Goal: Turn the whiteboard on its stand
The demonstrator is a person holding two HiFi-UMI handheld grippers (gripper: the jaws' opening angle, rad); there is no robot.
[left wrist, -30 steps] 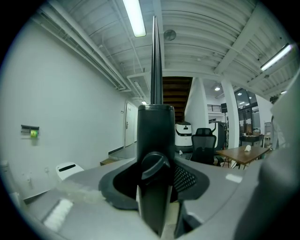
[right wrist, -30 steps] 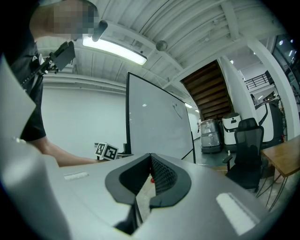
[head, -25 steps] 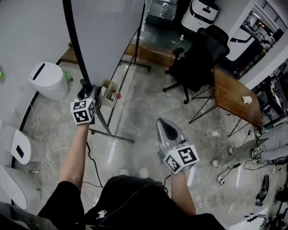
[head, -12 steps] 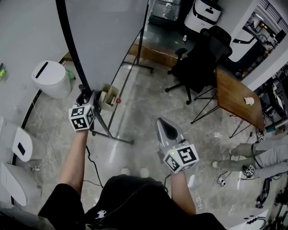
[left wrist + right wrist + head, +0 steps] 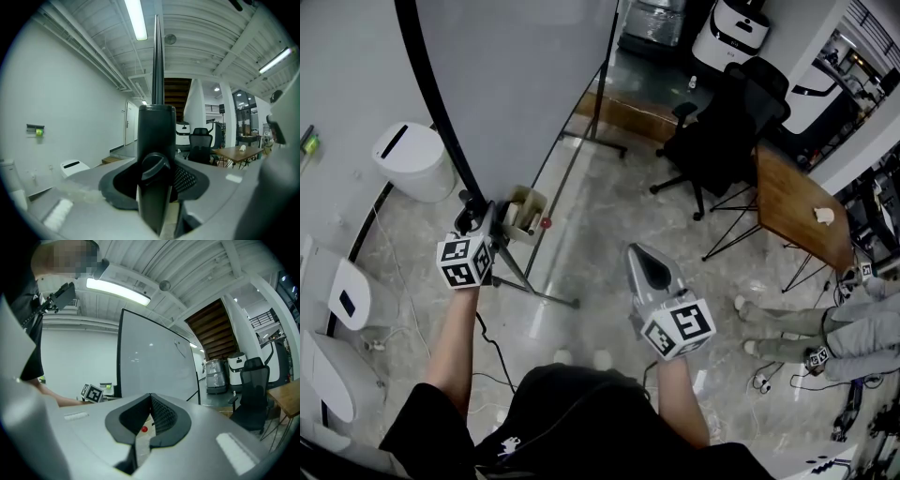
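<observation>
The whiteboard stands upright on its black stand, its black frame edge running down to my left gripper. That gripper is shut on the lower end of the frame. In the left gripper view the frame's black post with its knob fills the gap between the jaws. My right gripper hangs in the air to the right of the stand, shut and empty. From the right gripper view the whiteboard shows face-on, beyond the right gripper.
A white bin stands left of the board, with white units along the left wall. A black office chair and a wooden table are at the right. A person's legs lie on the floor beyond them. A small tray hangs on the stand.
My left gripper has drawn left and toward me with the frame edge, and the board has swung with it. The right gripper has stayed put. The person at the right has shifted.
</observation>
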